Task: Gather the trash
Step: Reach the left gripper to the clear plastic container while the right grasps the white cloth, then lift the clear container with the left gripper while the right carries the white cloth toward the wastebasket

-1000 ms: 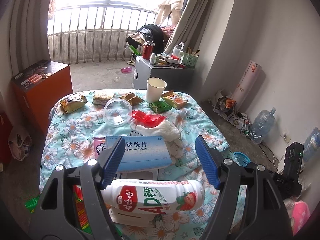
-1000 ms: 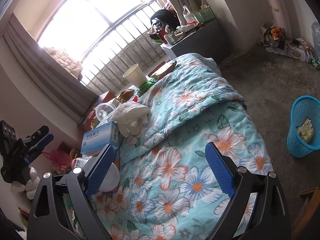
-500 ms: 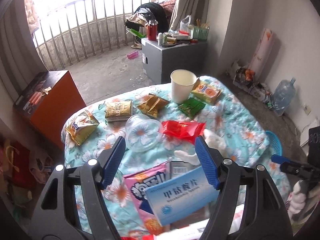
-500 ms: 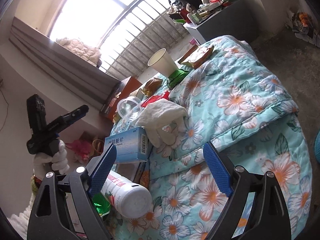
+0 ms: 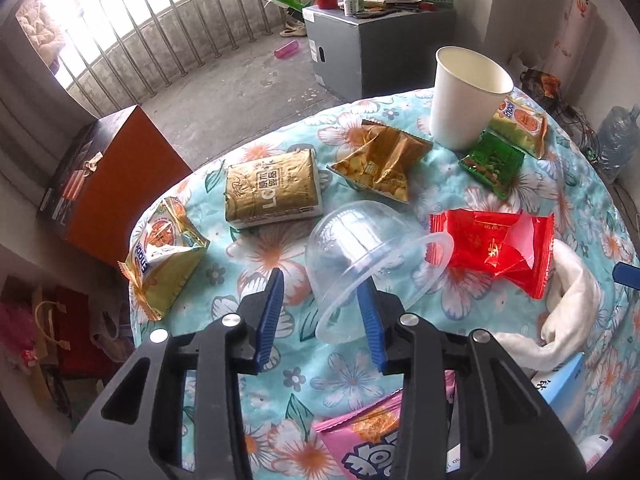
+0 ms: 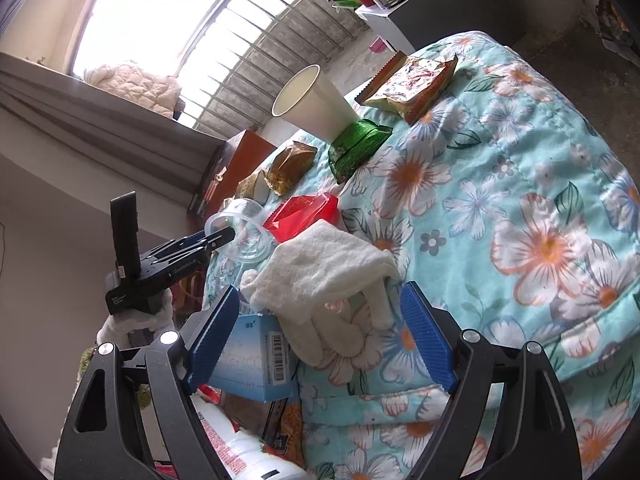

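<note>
Trash lies on a floral-quilted table. In the left wrist view my left gripper is open at the near rim of a clear plastic dome lid, its right finger behind the rim. Around it lie a red wrapper, a gold pack, a brown snack bag, a yellow snack bag, a green packet and a white paper cup. In the right wrist view my right gripper is open over a white cloth glove and a blue medicine box.
A pink snack bag lies at the near edge. A white bottle lies below the blue box. An orange box stands left of the table and a grey cabinet behind it. The left gripper shows in the right wrist view.
My left gripper has moved forward over the table to the clear dome lid and narrowed its opening. My right gripper has moved closer to the white glove and the blue box.
</note>
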### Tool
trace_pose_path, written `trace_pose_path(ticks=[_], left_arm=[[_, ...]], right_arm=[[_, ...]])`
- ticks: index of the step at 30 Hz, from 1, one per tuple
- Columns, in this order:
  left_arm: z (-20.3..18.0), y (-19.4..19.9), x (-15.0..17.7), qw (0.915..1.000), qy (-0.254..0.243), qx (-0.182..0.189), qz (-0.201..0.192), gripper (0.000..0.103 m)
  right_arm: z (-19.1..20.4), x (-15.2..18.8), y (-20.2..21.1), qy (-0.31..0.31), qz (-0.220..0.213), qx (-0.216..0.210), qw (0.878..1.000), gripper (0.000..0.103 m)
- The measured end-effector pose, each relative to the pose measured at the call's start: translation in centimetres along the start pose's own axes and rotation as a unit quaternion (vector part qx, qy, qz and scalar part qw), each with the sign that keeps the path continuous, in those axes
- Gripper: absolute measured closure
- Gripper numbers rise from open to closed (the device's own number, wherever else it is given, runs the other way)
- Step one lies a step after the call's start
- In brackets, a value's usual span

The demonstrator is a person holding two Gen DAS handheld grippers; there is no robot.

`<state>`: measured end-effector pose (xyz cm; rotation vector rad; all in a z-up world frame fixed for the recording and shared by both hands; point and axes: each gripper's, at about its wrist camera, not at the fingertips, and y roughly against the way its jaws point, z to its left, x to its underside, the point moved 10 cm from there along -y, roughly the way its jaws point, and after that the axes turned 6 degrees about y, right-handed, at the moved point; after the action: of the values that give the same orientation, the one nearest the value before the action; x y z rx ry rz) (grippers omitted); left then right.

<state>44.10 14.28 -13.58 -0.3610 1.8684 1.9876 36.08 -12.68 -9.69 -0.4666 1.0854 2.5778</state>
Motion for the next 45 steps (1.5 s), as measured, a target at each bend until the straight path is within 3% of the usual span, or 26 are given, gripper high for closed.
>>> trace_pose_path(ticks=[4,8,11,13,16,18,19,31,45], left_arm=[[-0.2,-0.7,-0.1,1.0,-0.004,0.008,0.004,0.085],[-0.2,-0.8,-0.3,0.9999,-0.011,0.004,-0.005,0.092],[0.0,-0.4,-0.3,0.9998,-0.011,0.004,-0.013,0.098],[0.4,-0.3,-0.5,0.9997,-0.013,-0.001,-0.019,0.099],[1.0,0.3,-0.7,0.9996,-0.007,-0.002,-0.026,0.099],[1.3,0.9,-0.9,0.9995,-0.002,-0.004,-0.032,0.099],[1.4,1.3,-1.0,0.9993,0.001,-0.004,-0.036,0.099],[0.7,9.1,-1.9,0.9943,0.006,0.004,-0.107,0.099],[-5.7,18.7,-1.2,0.9844,-0.044,0.029,-0.168,0.099]], right_arm=[[-1.5,-0.7,-2.6,-0.011,0.024,0.013,1.0,0.022],[-2.1,-0.3,-4.7,-0.004,0.048,0.021,0.999,0.023],[-1.4,0.3,-4.8,0.01,0.054,0.024,0.998,0.041],[-1.2,0.6,-4.6,0.019,0.056,0.03,0.998,0.048],[-0.9,1.3,-4.1,0.023,0.055,0.031,0.998,0.067],[-0.8,1.6,-3.6,0.018,0.052,0.022,0.998,0.092],[-0.7,1.7,-3.2,0.016,0.05,0.014,0.999,0.096],[1.5,1.1,7.4,0.036,-0.078,0.008,0.996,0.099],[1.7,2.5,18.9,0.015,-0.195,-0.018,0.98,0.099]])
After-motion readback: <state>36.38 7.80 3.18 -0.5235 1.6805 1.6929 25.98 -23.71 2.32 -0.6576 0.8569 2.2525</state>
